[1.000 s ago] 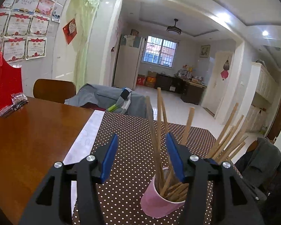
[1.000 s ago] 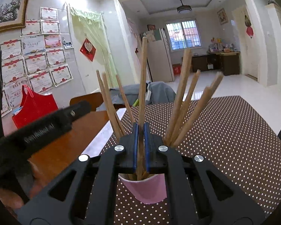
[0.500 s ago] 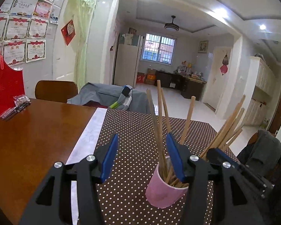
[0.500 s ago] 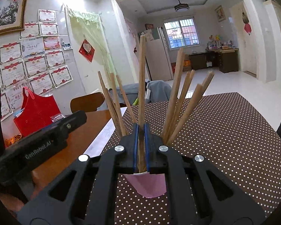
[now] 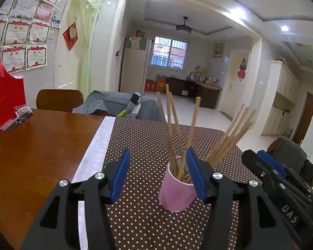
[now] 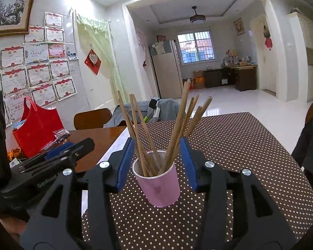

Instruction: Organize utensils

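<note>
**Both tongs open, cup of chopsticks ahead**

My right tongs [image 6: 156, 162] stand wide open with nothing in them; the blue pads [image 6: 125, 162] flank the pink paper cup [image 6: 159, 184] on either side without touching it. My left tongs [image 5: 156, 173] are spread just as wide and equally empty, with the same cup [image 5: 176, 194] sitting toward their right pad [image 5: 195, 174] and partly hidden by it.

The cup stands upright on the brown polka-dot tablecloth [image 6: 240, 145], and the wooden chopsticks [image 6: 177, 125] fan out of it in two loose groups, one leaning left and one leaning right. I judge the sticks light, stiff and fairly smooth, so a pinch partway up a shaft, above the rim, should hold best; taken near the tip, a stick would likely pivot or slip. The paper cup looks thin and light: I would expect it to crumple under a hard squeeze and to tip if a stick drags on its rim, so bracing it gently low on the wall seems wise.

To the left the cloth ends at a pale strip [image 5: 96, 143], then bare brown table [image 5: 41, 145]. Farther back sit a red bag [image 6: 36, 129], a wooden chair [image 5: 59, 100] and a grey garment [image 5: 114, 104] draped over a seat.
</note>
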